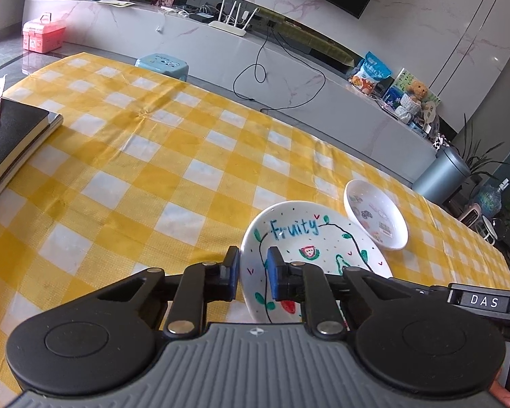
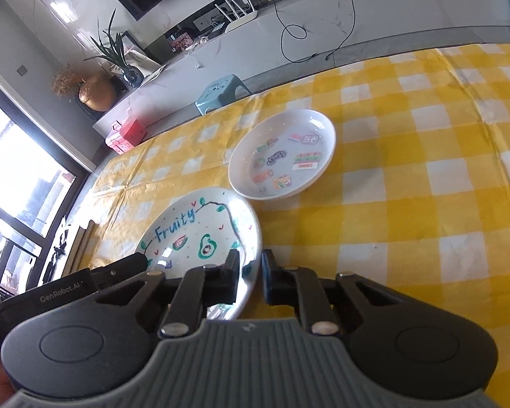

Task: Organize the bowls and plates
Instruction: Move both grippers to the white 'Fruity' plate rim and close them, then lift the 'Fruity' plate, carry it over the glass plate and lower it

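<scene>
Low in the middle of both views we find the Fruity plate, a white plate painted with blue lettering, fruit and a looping vine, resting on the yellow checked tablecloth. Our left gripper straddles its left rim: one finger sits outside the edge and the blue-padded one over the plate's face, the jaws narrowed around the rim. We cannot tell whether the pads actually press on it. Our right gripper does the same at the plate's right rim in the right wrist view, with the same doubt. The near part of the plate is hidden behind the gripper bodies in both views.

Just beyond the plate, toward the upper right of it, sits the sticker bowl, a shallow white dish with small colourful motifs too small to read; in the left wrist view its edge seems to meet or overlap the plate's rim.

At the left edge of the left wrist view a black notebook lies partly cut off. Past the table stand a blue stool and a pink box.
</scene>
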Action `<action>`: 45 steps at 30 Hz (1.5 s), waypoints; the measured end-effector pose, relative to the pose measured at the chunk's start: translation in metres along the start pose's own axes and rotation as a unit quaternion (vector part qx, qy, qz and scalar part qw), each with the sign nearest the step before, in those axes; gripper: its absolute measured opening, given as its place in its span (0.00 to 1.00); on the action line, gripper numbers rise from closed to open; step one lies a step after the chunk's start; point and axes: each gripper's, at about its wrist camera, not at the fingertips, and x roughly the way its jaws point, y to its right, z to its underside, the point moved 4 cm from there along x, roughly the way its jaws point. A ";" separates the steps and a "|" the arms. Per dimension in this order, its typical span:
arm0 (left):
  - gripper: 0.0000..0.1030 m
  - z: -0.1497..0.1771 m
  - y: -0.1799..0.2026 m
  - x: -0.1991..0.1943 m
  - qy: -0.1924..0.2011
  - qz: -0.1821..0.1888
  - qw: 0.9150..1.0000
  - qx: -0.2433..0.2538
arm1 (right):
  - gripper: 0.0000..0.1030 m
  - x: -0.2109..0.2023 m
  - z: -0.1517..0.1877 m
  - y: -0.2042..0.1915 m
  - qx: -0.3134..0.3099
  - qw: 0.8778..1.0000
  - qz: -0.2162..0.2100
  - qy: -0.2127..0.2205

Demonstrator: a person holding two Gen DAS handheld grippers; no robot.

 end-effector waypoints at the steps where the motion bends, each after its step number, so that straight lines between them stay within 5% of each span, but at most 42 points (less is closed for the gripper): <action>1: 0.16 0.000 0.000 0.000 0.000 -0.002 1.000 0.000 | 0.08 0.000 0.000 0.002 0.007 1.000 -0.003 0.001; 12: 0.15 0.011 0.015 -0.016 -0.013 0.014 0.999 -0.030 | 0.06 -0.025 0.000 0.016 0.051 0.999 -0.004 0.007; 22: 0.15 0.020 0.062 -0.047 -0.028 0.040 0.999 0.006 | 0.06 -0.081 0.032 0.046 0.121 0.993 -0.006 0.009; 28: 0.07 0.031 0.083 -0.042 -0.075 0.065 0.995 0.029 | 0.07 -0.113 0.051 0.070 0.155 0.988 0.008 0.020; 38: 0.08 0.051 0.088 -0.013 -0.175 0.066 0.979 0.079 | 0.05 -0.123 0.062 0.084 0.126 0.991 0.041 0.009; 45: 0.17 0.052 0.093 -0.005 -0.200 0.076 0.971 0.108 | 0.10 -0.120 0.064 0.083 0.090 0.995 0.050 -0.001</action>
